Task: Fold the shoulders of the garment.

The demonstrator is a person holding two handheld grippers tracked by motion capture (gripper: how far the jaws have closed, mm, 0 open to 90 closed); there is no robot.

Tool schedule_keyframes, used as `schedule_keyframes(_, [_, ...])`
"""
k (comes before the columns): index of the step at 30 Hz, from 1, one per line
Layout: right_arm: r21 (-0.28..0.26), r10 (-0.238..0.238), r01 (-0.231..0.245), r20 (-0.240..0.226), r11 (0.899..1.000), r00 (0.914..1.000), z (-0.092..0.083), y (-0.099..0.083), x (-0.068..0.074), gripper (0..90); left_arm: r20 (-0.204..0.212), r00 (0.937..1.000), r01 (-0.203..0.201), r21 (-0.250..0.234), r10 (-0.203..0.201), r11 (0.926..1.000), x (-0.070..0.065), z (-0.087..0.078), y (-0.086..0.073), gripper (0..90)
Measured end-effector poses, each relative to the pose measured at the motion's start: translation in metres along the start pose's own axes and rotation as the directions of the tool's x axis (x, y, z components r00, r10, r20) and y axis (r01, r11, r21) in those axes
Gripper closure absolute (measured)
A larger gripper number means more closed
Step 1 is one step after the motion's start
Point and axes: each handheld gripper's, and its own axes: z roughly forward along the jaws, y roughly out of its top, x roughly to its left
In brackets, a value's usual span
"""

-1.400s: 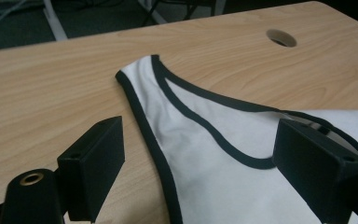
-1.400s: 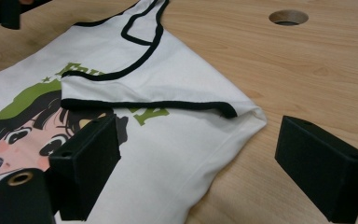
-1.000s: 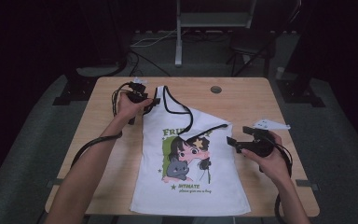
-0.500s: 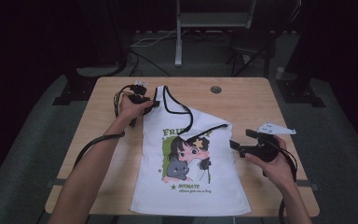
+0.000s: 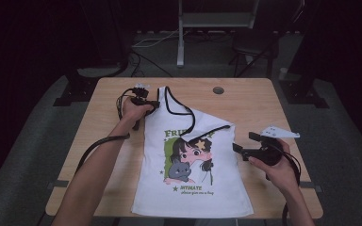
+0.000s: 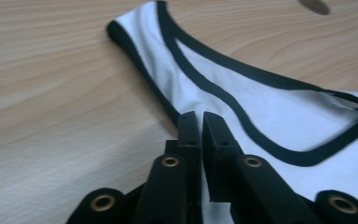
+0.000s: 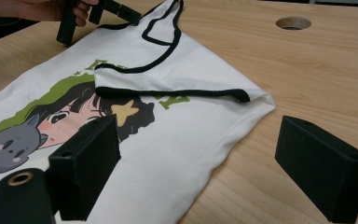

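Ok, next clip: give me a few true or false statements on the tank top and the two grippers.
1. The left gripper is shut on the tank top at its black-trimmed shoulder strap. True; its jaws have just been closing with the cloth between them.
2. The right gripper is clamped on the shirt's hem. False: its jaws stand wide apart, beside the shirt's folded-over side.
3. The tank top lies print side down. False: the cartoon print faces up.
4. One shoulder strap is folded down over the chest. True: it lies across the green lettering.
5. The table has a round hole in it. True.
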Motion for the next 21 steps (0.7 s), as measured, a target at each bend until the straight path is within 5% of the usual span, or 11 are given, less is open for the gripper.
schedule_keyframes(4, [-0.004,0.005,-0.005,0.004,1.0,1.0,-0.003,-0.002,-0.001,13.5,0.031,0.9994,-0.011,-0.017,0.011,0.9998,-0.006,-0.002,0.0,88.4])
schedule_keyframes(7, [-0.007,0.007,-0.007,0.007,1.0,0.9999,-0.006,-0.003,-0.002,13.5,0.046,0.9974,-0.054,-0.034,0.056,0.9979,-0.014,-0.007,0.003,88.4])
schedule_keyframes(13, [-0.019,0.01,-0.01,0.009,1.0,0.9999,-0.012,-0.005,-0.002,13.5,0.091,0.9842,-0.147,-0.066,0.152,0.987,-0.032,-0.023,0.002,88.4])
schedule_keyframes(16, [-0.02,0.012,-0.012,0.005,1.0,0.9999,-0.013,-0.007,-0.002,13.6,0.124,0.9651,-0.224,-0.063,0.231,0.9725,-0.044,-0.034,-0.004,88.3])
schedule_keyframes(17, [-0.018,0.011,-0.011,0.003,1.0,0.9999,-0.013,-0.008,-0.002,13.5,0.153,0.9507,-0.265,-0.054,0.27,0.9628,-0.049,-0.038,-0.009,88.3])
schedule_keyframes(18, [-0.018,0.011,-0.011,0.003,1.0,0.9999,-0.013,-0.008,-0.002,13.5,0.153,0.9507,-0.265,-0.054,0.27,0.9628,-0.049,-0.038,-0.009,88.2])
schedule_keyframes(21, [-0.013,0.014,-0.014,-0.002,1.0,0.9999,-0.013,-0.01,-0.002,13.5,0.226,0.9199,-0.325,-0.016,0.32,0.9455,-0.058,-0.044,-0.022,87.7])
